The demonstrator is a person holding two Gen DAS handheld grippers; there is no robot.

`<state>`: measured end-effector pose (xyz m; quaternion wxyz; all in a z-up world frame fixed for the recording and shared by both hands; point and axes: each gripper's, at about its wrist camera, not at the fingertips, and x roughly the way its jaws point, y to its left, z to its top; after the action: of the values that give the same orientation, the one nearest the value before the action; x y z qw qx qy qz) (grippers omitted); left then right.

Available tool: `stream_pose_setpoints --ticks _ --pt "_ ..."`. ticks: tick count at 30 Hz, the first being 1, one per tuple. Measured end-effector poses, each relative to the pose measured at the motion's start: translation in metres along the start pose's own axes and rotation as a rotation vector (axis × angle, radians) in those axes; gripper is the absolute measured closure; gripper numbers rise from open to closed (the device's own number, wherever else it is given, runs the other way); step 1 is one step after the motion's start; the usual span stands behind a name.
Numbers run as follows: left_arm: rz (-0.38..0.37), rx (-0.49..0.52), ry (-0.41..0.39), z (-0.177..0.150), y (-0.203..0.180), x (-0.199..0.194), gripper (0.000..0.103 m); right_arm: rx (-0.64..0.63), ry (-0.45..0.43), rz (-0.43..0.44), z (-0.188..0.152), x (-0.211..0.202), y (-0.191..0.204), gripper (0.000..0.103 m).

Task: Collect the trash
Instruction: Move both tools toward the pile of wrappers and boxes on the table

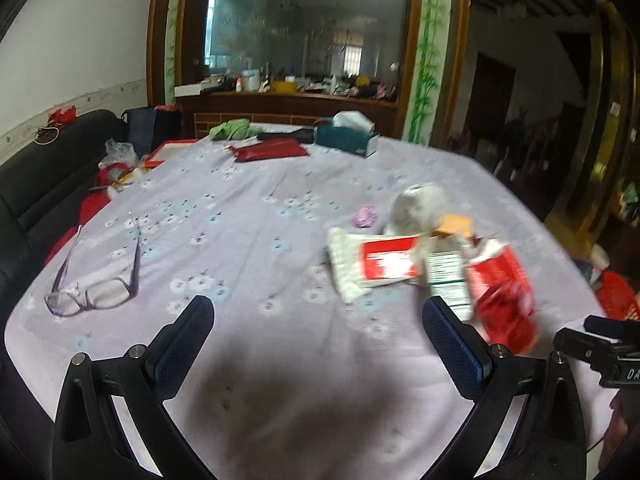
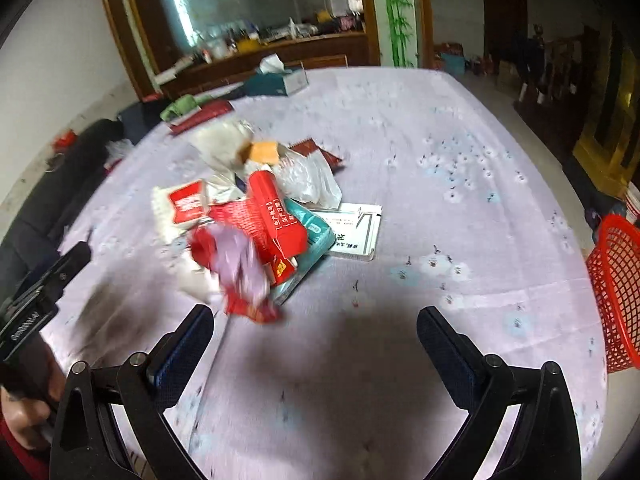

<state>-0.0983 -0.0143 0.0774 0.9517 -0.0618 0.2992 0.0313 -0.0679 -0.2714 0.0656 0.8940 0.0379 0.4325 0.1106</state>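
Both grippers hung wide open and empty over the lilac tablecloth [image 2: 460,128]. The left gripper [image 1: 318,330] sat short of the trash pile [image 2: 256,216], a blurred heap of red wrappers, paper and plastic. The right gripper [image 2: 314,338] was nearest it. A red basket [image 2: 618,280] stood at the table's right edge. Pinching one loose wrapper would probably work best.
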Motion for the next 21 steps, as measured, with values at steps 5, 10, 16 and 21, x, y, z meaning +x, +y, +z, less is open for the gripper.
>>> stream_pose_setpoints --ticks 5,10,16,21 --pt "0.031 0.07 -0.052 -0.013 -0.025 -0.025 0.0 0.008 -0.181 -0.008 -0.019 -0.046 -0.002 0.0" --pt "0.017 0.083 -0.101 -0.022 -0.032 -0.044 0.0 -0.004 -0.297 -0.069 -0.035 -0.066 0.001 0.0" --pt "0.033 0.127 -0.123 -0.036 -0.043 -0.054 0.0 0.015 -0.323 -0.056 -0.055 -0.069 -0.001 0.0" --pt "0.022 0.132 -0.114 -0.043 -0.046 -0.054 0.0 0.051 -0.334 -0.04 -0.06 -0.074 -0.002 0.003"
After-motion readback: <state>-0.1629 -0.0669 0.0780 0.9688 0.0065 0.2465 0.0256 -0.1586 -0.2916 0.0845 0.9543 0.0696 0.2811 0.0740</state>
